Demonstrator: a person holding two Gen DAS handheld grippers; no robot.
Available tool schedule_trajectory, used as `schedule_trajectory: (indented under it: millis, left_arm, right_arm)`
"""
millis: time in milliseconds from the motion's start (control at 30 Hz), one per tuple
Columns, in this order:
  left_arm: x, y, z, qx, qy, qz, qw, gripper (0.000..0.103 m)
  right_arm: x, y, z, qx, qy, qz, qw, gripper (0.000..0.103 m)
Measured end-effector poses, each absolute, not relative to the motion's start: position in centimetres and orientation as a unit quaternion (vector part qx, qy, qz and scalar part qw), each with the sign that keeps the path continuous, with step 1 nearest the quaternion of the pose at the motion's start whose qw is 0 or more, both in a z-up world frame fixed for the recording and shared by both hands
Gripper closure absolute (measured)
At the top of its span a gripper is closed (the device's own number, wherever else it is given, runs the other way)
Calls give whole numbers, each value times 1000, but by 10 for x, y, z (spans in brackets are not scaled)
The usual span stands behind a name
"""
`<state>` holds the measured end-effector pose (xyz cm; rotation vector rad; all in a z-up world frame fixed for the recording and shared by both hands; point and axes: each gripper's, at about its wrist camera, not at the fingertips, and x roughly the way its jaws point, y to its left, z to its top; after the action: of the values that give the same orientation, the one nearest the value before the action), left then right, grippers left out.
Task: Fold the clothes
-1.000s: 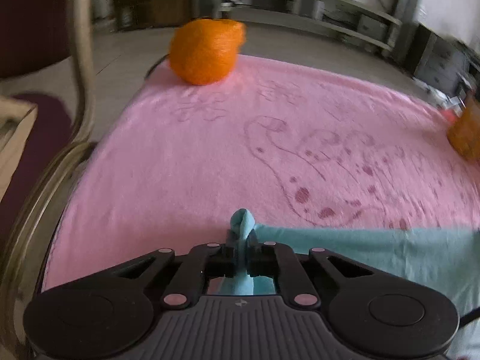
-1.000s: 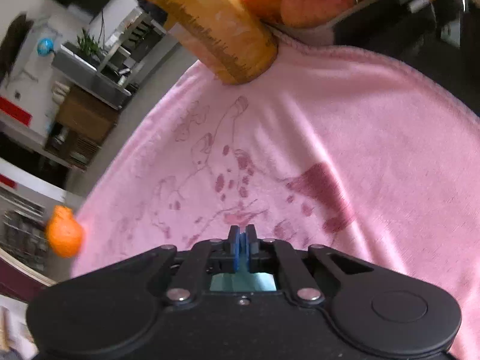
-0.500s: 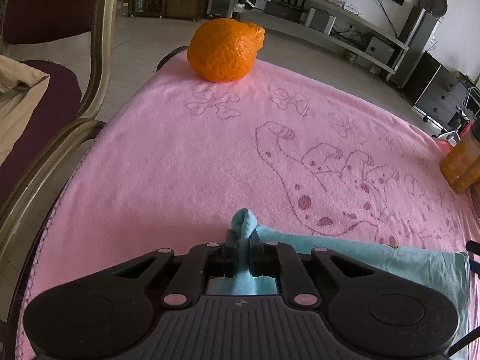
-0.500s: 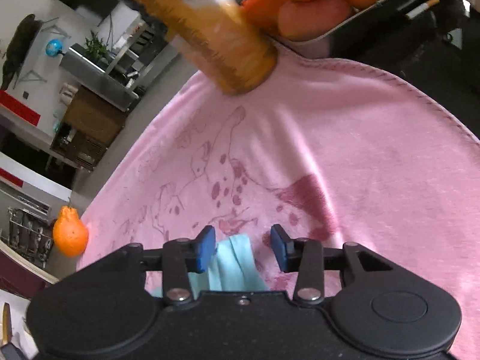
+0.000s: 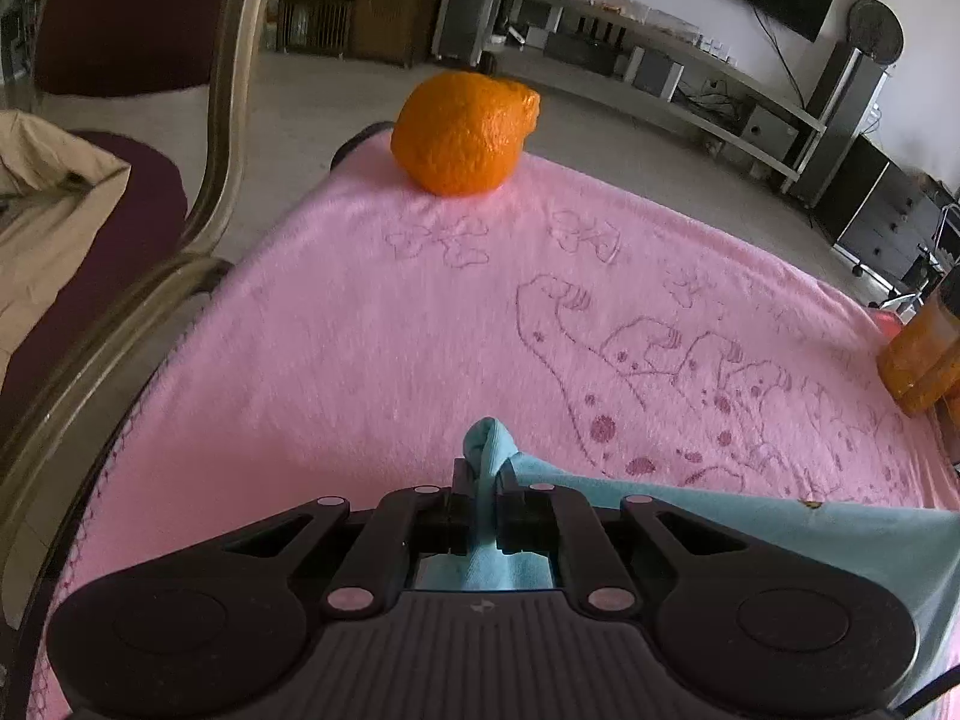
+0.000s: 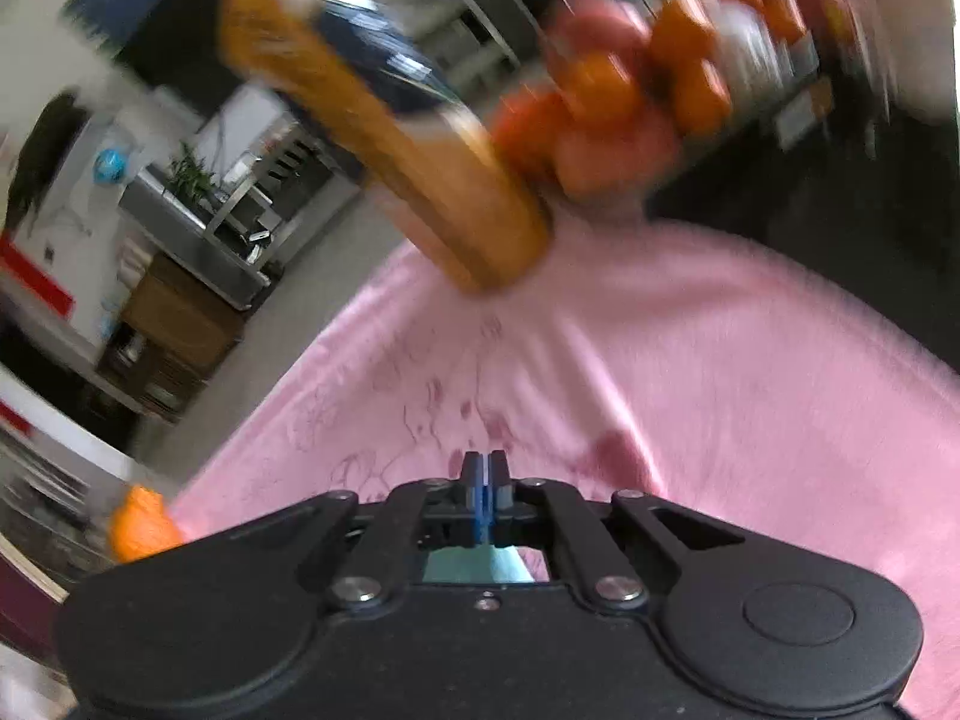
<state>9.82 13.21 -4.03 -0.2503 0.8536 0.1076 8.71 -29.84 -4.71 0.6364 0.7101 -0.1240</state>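
Light-blue cloth garment [image 5: 750, 531] lies at the near edge of a pink plush blanket with a dinosaur drawing [image 5: 420, 330] that covers the desk; in the left wrist view it stretches from 6 o'clock toward 4 o'clock, and one bunched corner pokes up between the fingers of the left gripper [image 5: 480, 477]. Those fingers are almost closed and pinch that corner firmly. At 12 o'clock in that view a large round orange citrus fruit [image 5: 465, 132] sits on the far edge of the blanket, well apart from the garment, and at 3 o'clock the base of an amber translucent bottle [image 5: 924, 354] stands on the blanket's right side. A chair with a pale curved frame and dark red seat [image 5: 120, 252] stands beside the desk at 9 o'clock. The right wrist view is blurred. There the right gripper [image 6: 483, 477] has its jaws fully closed, having just snapped together from a wider gap; no cloth shows between the blue pads [image 6: 477, 480], though a bit of the garment [image 6: 474, 564] is visible beneath the gripper body. The bottle [image 6: 384, 138] leans across 11 o'clock, with a heap of orange and red fruit [image 6: 624, 102] at 1 o'clock.
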Motion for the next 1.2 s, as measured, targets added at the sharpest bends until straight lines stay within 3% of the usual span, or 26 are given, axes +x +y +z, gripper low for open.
schedule_trajectory:
  millis: [100, 233, 300, 400, 467, 567, 633, 933, 1133, 1200]
  left_arm:
    - [104, 131, -53, -99, 420, 50, 901, 94]
    - [104, 139, -46, -75, 410, 65, 907, 82]
    - [96, 153, -31, -77, 393, 89, 912, 75]
    - [77, 174, -10, -79, 366, 125, 919, 83]
    - [66, 184, -1, -99, 357, 121, 921, 82]
    - [58, 190, 2, -144, 356, 80, 920, 77]
    - [61, 187, 1, -153, 362, 56, 918, 68]
    - [105, 176, -34, -195, 420, 19, 886, 72]
    - [122, 163, -42, -161, 440, 5, 883, 73]
    - [129, 157, -49, -141, 454, 11, 880, 77]
  right_arm:
    - [99, -278, -53, 231, 354, -68, 904, 102]
    - [109, -283, -74, 213, 394, -95, 889, 101]
    - [100, -292, -68, 228, 385, -117, 887, 98]
    - [82, -306, -50, 275, 366, -110, 882, 97]
    - [69, -310, -36, 305, 353, -86, 881, 97]
    - [53, -305, -24, 332, 339, -34, 879, 92]
    - [46, -294, -21, 336, 338, -3, 879, 90]
    - [74, -254, -44, 281, 416, 53, 863, 79]
    - [90, -251, -70, 271, 491, 35, 827, 79]
    - [90, -249, -72, 269, 493, 36, 827, 78]
